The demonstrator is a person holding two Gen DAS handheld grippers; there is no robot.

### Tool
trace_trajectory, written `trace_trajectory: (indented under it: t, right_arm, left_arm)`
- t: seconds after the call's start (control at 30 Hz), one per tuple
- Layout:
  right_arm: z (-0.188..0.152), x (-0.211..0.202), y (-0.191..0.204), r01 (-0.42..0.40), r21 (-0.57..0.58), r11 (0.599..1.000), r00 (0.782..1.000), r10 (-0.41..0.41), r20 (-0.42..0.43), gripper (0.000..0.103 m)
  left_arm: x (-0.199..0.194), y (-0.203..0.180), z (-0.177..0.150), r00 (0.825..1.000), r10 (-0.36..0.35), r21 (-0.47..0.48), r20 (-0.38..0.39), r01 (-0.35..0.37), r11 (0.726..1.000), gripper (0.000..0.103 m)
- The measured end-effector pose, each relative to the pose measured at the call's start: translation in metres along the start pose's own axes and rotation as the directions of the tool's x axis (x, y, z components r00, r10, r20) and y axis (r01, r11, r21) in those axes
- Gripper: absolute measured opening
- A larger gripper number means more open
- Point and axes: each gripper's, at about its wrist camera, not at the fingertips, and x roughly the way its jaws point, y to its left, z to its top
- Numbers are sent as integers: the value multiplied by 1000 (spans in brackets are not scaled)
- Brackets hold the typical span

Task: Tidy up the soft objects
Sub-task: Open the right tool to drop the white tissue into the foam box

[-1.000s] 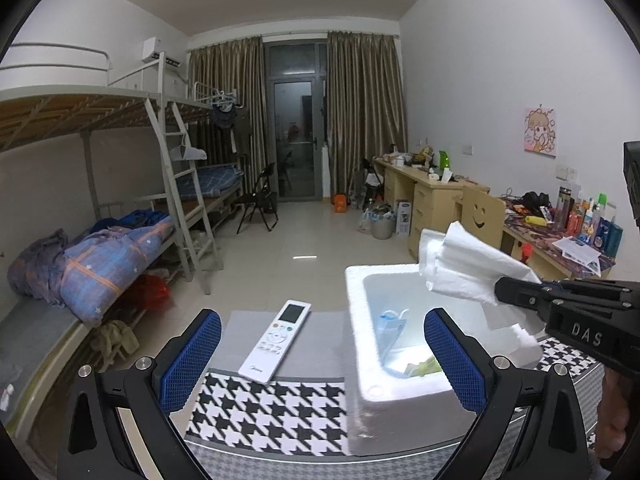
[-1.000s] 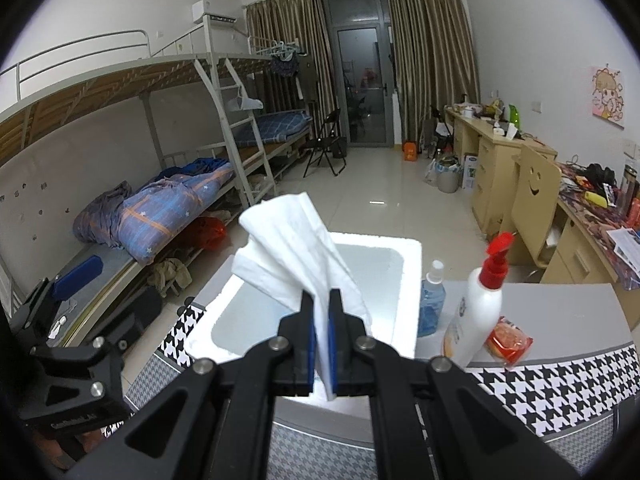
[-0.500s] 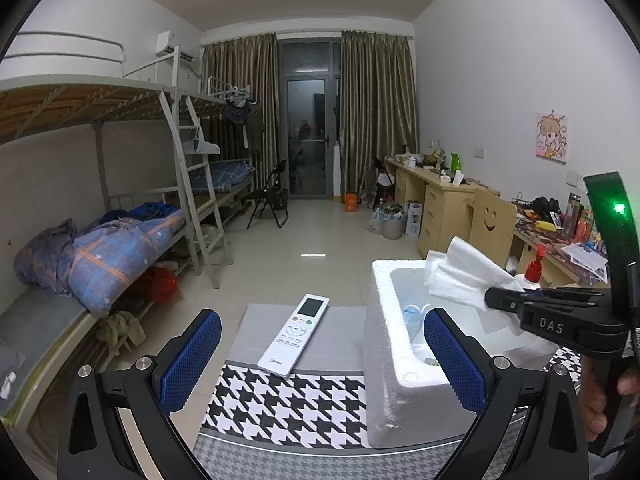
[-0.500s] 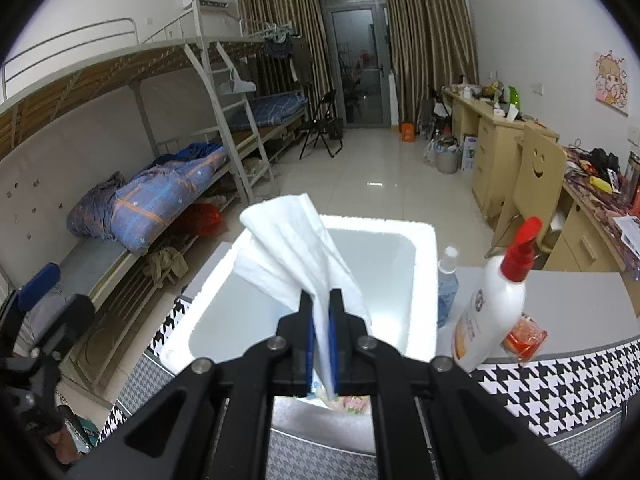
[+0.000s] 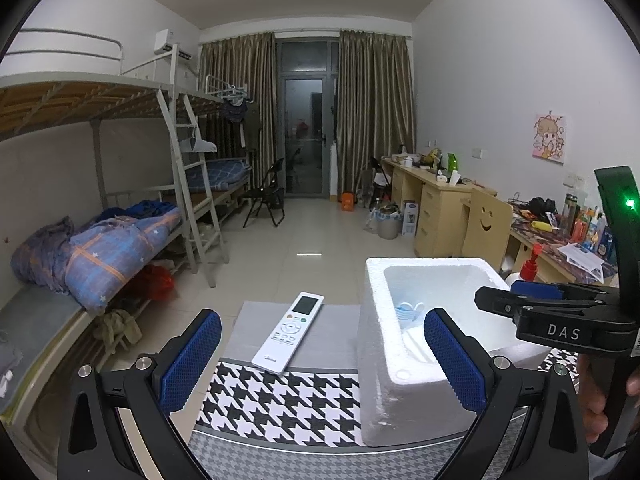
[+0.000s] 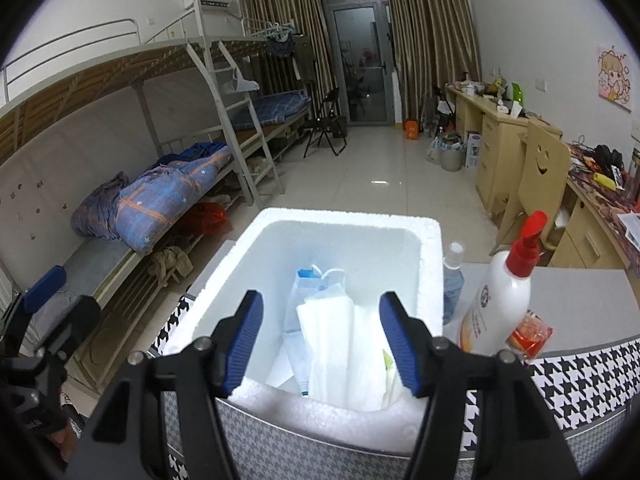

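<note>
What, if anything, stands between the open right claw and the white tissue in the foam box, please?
Nothing visible does. The right claw hangs open above the white foam box, and the crumpled white tissue lies uncovered directly below its fingers.

Tissue (image 6: 340,352) lies in the foam box (image 6: 430,256), remote (image 5: 288,332) left, bottles (image 6: 500,300) right

Both the left tool (image 5: 322,360) and right tool (image 6: 322,340) gape wide, holding nothing.

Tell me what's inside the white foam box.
In the foam box: a white tissue leaning on the near wall, a face mask in its packet behind it, and something pale green at the right. The tissue covers whatever lies beneath.
</note>
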Motion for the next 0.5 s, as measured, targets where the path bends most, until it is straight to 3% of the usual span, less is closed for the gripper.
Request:
trace_trajectory:
  t: [0.13,0.2,0.23,0.5]
  right_arm:
    - [-1,-9,1,-6,-3,1000,1000,6,22,68]
    - [0,-15,0,-7,-3,1000,999,7,42,83]
    - [-1,-19,0,0,-5,1000,998,0,55,84]
    - [-12,-49,7,28,-52,998,992,-22,126,86]
  left_arm:
    - [-5,-4,0,1000,-6,4,4,6,1000,102]
    - [-8,-5,1,1000,-10,1,8,10,1000,102]
    - [-10,-6,1,1000,-11,-1,9,11,1000,102]
    - [-24,-11,-1,999,-29,7,20,29,1000,102]
